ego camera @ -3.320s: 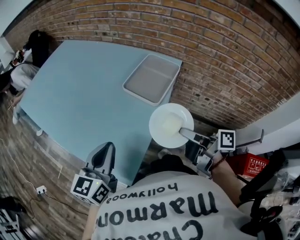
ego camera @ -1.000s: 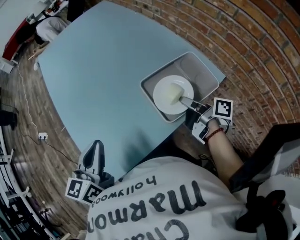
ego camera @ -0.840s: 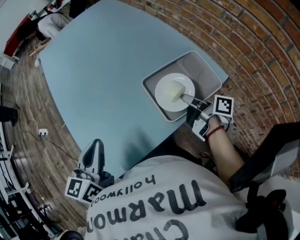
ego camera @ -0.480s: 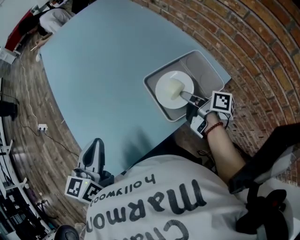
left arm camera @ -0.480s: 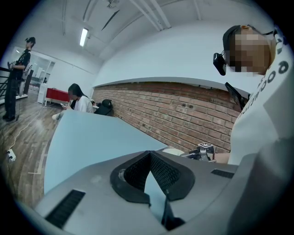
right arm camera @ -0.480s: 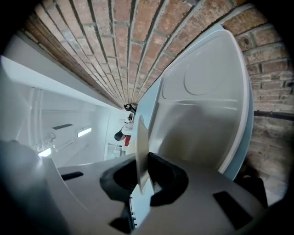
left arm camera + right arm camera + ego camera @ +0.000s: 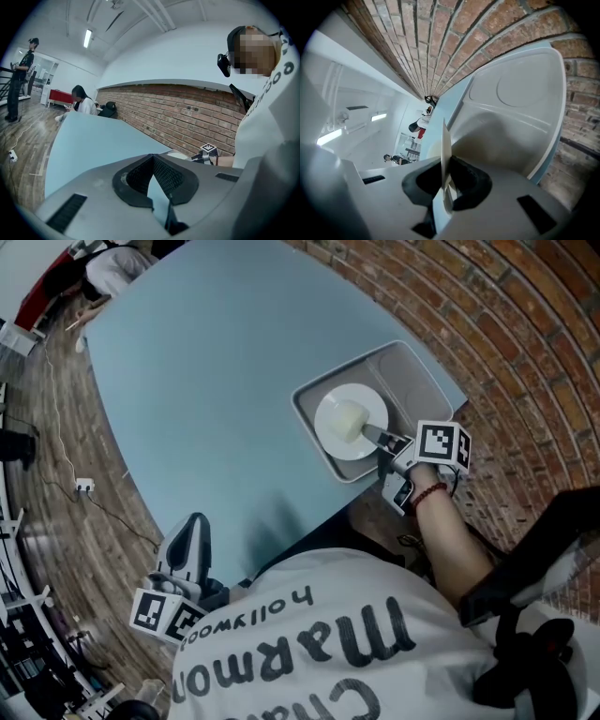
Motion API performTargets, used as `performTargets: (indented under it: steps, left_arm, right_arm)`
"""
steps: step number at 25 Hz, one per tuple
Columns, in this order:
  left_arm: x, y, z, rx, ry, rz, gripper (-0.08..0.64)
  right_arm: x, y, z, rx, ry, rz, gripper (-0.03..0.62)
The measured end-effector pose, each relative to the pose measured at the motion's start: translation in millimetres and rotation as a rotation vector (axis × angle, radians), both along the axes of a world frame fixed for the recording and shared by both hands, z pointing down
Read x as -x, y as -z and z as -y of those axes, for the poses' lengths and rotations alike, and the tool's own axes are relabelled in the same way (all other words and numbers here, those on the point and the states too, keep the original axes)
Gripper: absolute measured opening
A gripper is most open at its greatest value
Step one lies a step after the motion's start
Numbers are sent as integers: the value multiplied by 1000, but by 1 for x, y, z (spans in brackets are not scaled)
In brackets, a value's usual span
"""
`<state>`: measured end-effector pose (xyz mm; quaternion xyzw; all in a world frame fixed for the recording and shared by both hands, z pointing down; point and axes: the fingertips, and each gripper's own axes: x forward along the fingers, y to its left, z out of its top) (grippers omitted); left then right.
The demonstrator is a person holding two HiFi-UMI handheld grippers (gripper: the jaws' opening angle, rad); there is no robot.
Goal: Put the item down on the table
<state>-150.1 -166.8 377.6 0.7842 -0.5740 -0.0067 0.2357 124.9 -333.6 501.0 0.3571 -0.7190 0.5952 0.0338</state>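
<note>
Pale blue table (image 7: pixel 206 381) against a brick wall: white plate (image 7: pixel 352 423) now in over the white tray (image 7: pixel 422 381).
Brought from beyond the table's edge to the corner tray and eased lower, rim pinched in the narrow-set right gripper (image 7: pixel 384 440); not yet let go, contact with the tray floor unclear. Left gripper (image 7: pixel 194 521) closed on nothing, idle off the near edge. Release likely next.

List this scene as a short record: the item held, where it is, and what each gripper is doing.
item: white plate
held by: right gripper, jaws clamped on its rim
place: over the grey tray at the table's corner; contact unclear
left gripper: jaws together, empty, beside the table's near edge
table: light blue
</note>
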Motion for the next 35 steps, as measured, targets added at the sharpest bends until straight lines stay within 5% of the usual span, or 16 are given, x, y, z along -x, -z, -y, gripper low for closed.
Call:
performTargets:
  steps: [4, 14, 35]
  left_arm:
    - [-1, -2, -1, 0, 5, -5, 6]
    - [6, -3, 3, -7, 31, -11, 6]
    - [14, -7, 10, -16, 41, -26, 6]
  right_arm:
    - [-2, 0, 5, -11, -11, -47, 29]
    - [-1, 2, 18, -159, 76, -360, 32]
    - [-4, 2, 29, -255, 120, -546, 72]
